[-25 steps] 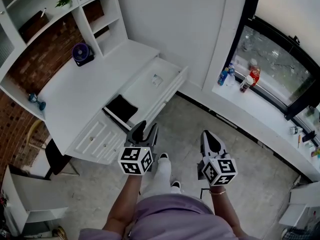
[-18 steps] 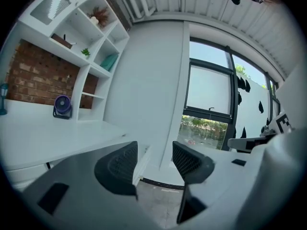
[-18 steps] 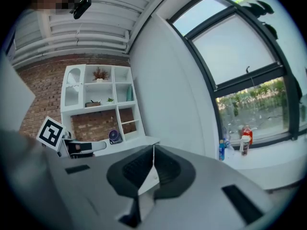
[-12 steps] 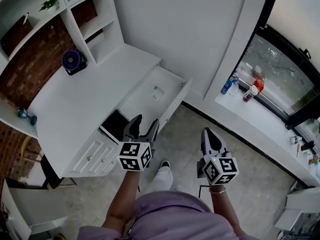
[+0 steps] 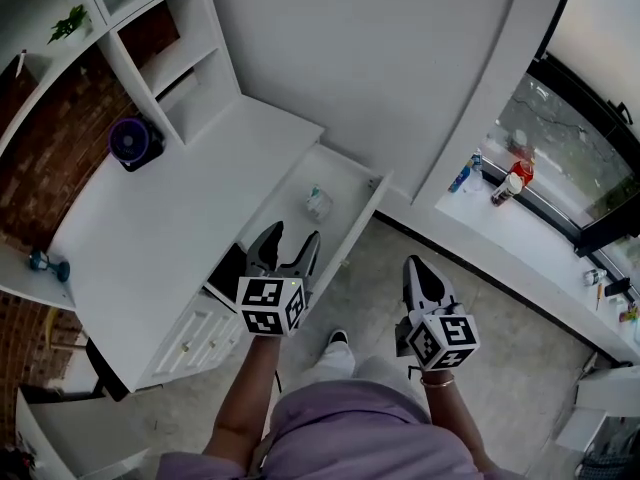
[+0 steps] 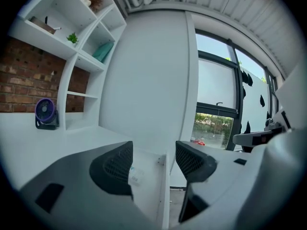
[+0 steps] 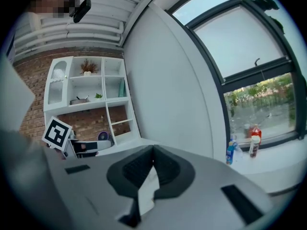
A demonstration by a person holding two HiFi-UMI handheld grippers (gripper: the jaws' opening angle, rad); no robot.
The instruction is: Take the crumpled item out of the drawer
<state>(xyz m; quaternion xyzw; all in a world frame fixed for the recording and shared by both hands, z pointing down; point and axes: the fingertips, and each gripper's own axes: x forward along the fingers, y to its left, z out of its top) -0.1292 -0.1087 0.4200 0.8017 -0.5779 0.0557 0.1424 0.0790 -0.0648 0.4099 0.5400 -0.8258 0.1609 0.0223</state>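
The white desk drawer [image 5: 362, 220] stands pulled open, and a small pale crumpled item [image 5: 318, 203] lies on its floor toward the far end. My left gripper [image 5: 292, 236] hovers over the drawer's near end, short of the item, and its jaws are opening with nothing between them. In the left gripper view the crumpled item [image 6: 135, 176] shows ahead, partly behind the left pad, inside the drawer [image 6: 163, 186]; the left gripper [image 6: 153, 159] has a wide gap. My right gripper [image 5: 417, 268] hangs over the floor to the right of the drawer, its jaws shut [image 7: 153, 153] and empty.
A flat black thing [image 5: 228, 265] lies at the drawer's near end, partly under my left gripper. A purple fan [image 5: 132, 140] stands on the desk top [image 5: 170, 218] beside white shelves [image 5: 185, 63]. Bottles [image 5: 513, 183] stand on the window sill. Lower drawers with knobs [image 5: 195, 333] face the floor.
The left gripper's jaws have spread wider and it has moved forward over the drawer's near end. The view has drawn closer to the desk. The right gripper has hardly moved.
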